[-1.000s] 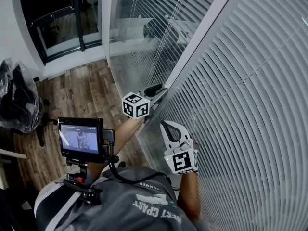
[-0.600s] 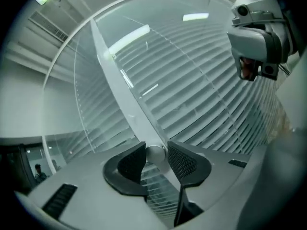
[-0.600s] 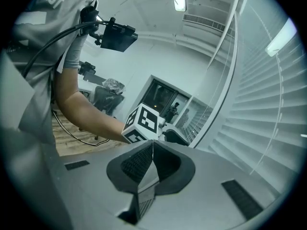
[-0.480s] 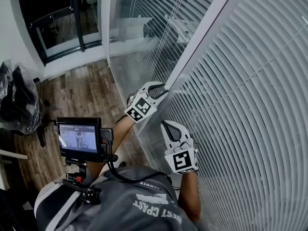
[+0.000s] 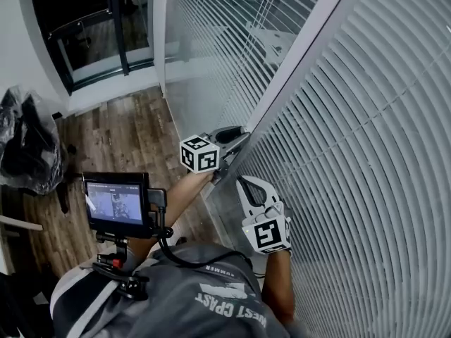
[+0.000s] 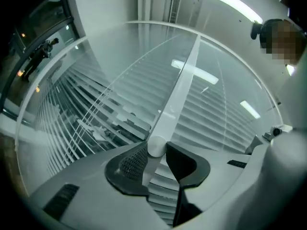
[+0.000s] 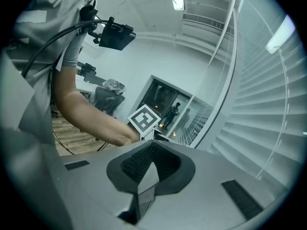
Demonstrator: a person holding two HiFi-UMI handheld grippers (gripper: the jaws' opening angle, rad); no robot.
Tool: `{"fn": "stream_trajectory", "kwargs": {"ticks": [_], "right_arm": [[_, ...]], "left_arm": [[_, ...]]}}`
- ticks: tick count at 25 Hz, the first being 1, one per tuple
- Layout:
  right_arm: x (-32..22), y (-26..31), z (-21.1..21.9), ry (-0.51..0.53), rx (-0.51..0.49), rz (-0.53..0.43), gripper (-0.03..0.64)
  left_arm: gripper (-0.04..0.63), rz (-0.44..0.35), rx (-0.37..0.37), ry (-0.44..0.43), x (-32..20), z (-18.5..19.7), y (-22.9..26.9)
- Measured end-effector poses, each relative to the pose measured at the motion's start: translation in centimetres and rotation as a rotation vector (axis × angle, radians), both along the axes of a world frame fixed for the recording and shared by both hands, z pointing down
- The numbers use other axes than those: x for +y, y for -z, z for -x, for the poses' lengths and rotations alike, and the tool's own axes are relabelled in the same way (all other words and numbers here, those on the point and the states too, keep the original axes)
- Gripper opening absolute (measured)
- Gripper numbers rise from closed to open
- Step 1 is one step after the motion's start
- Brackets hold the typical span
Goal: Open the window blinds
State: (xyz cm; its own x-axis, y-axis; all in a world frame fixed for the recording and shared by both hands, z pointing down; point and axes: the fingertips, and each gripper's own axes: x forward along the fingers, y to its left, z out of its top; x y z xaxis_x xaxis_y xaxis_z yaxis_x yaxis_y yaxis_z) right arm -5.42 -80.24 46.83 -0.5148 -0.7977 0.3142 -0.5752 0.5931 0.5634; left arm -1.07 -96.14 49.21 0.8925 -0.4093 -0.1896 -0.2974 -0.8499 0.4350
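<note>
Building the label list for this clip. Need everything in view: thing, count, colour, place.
near blinds: 1, white, filling the right
far blinds: 1, white, behind glass, top centre
wand: 1, white, running up from the left claw
floor: 1, brown wood, left
bundle: 1, shiny black, far left
door: 1, dark glazed, top left
monitor: 1, black, on the chest rig
shirt: 1, grey, bottom
left claw: 1, white with black pads, just been closing, shut on the wand
right claw: 1, same colours, shut, empty, beside the near blinds
</note>
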Motion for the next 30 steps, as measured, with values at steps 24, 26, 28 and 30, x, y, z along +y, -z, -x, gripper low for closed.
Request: {"fn": "stream_trajectory", "kwargs": {"ticks": [24, 26, 28, 30], "right_arm": [[-1.5, 5.0, -1.3, -0.017, -0.400, 0.005, 0.002], [-1.7, 6.1, -0.6, -0.008, -0.399, -0.008, 0.002], [-2.0, 6.4, 0.0, -0.003, -0.395, -0.016, 0.002], [-2.5, 5.9, 0.3, 0.000, -0.399, -0.019, 0.002]], "left_arm": [[0.129, -0.748, -0.577, 0.265, 3.8, 7.4, 4.1], [0.129, -0.744, -0.570, 0.289, 4.4, 9.8, 5.4], [0.129, -0.728, -0.548, 0.302, 5.0, 11.6, 6.1], [0.129, -0.713, -0.547, 0.318, 5.0, 12.8, 5.5]]}}
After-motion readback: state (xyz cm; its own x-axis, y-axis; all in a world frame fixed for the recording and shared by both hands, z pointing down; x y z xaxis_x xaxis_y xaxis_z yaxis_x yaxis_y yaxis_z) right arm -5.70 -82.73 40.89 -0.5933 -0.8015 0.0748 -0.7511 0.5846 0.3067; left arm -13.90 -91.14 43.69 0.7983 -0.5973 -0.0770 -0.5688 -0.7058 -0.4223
